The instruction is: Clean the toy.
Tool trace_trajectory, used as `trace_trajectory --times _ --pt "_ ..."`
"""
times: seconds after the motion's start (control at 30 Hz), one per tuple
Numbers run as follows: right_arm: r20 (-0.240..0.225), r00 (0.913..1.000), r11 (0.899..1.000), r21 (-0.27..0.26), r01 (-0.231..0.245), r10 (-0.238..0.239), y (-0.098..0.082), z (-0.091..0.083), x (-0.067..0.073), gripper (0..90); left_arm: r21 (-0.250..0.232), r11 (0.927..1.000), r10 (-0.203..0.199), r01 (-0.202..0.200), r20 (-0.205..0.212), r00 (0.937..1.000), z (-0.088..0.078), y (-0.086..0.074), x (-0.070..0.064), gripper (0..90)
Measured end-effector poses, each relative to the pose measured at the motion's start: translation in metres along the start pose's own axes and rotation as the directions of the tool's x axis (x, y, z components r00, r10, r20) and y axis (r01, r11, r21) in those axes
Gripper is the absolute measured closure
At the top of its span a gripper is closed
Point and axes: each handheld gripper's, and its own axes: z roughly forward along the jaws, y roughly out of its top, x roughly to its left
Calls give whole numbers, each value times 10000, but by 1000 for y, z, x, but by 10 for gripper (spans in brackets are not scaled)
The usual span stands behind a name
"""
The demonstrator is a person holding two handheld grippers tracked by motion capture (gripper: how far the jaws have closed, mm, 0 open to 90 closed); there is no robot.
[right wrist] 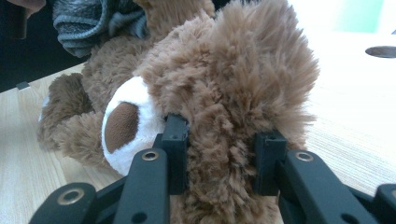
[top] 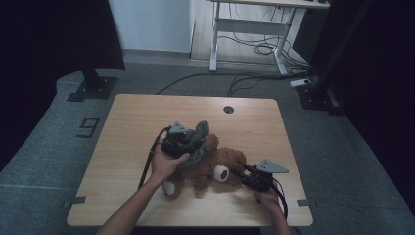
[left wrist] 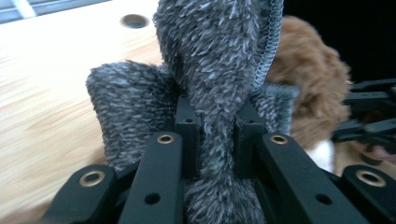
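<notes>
A: Where is the teddy bear (top: pixel 215 169)?

B: Lying on the bench (top: pixel 127 127), toward the person's edge, between the two hands. A grey fuzzy garment (top: pixel 198 142) rises from its upper body, and I cannot tell how far it is on the bear.

A: And the tongs?

B: The left tongs (top: pixel 188 139) are closed on a fold of that grey garment; the left gripper view shows the cloth (left wrist: pixel 217 93) pinched between the two black jaws and standing up past them. The right tongs (top: pixel 240 172) are clamped on the bear's brown plush, just beside a white paw pad with a brown patch (right wrist: pixel 123 123).

A: What lies around it?

B: Little on the bench itself: a round cable hole (top: pixel 228 109) near the far edge, well apart from the bear. Beyond the bench there is grey floor, a white desk frame (top: pixel 249 29) with loose cables under it, and a dark stand base (top: pixel 90 88) at the far left.

A: Anything in the way?

B: From above, the left hand (top: pixel 166 164) and its tongs cover part of the bear. In the left gripper view the garment hides most of the bear, leaving a brown patch (left wrist: pixel 310 79) to the right, with the other tongs (left wrist: pixel 369 114) dark at the edge.

A: What do the close views add?

B: The grips themselves, which the high view shows too small to judge. The high view alone gives the layout of the bench and the room.
</notes>
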Motion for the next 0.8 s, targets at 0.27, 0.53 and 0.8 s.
trace_trajectory --times 0.27,0.53,0.8 --pt "13 10000 10000 24 50 -50 0 0 0 644 619 9968 549 -511 -598 9967 29 -5 -11 765" --pt "-33 9999 9999 8 100 -100 0 0 1 643 482 9986 -172 201 -585 9981 11 -18 17 766" --pt "-57 9999 9999 15 111 -111 0 0 1 644 311 9943 -991 1024 -934 9907 -15 -41 53 766"
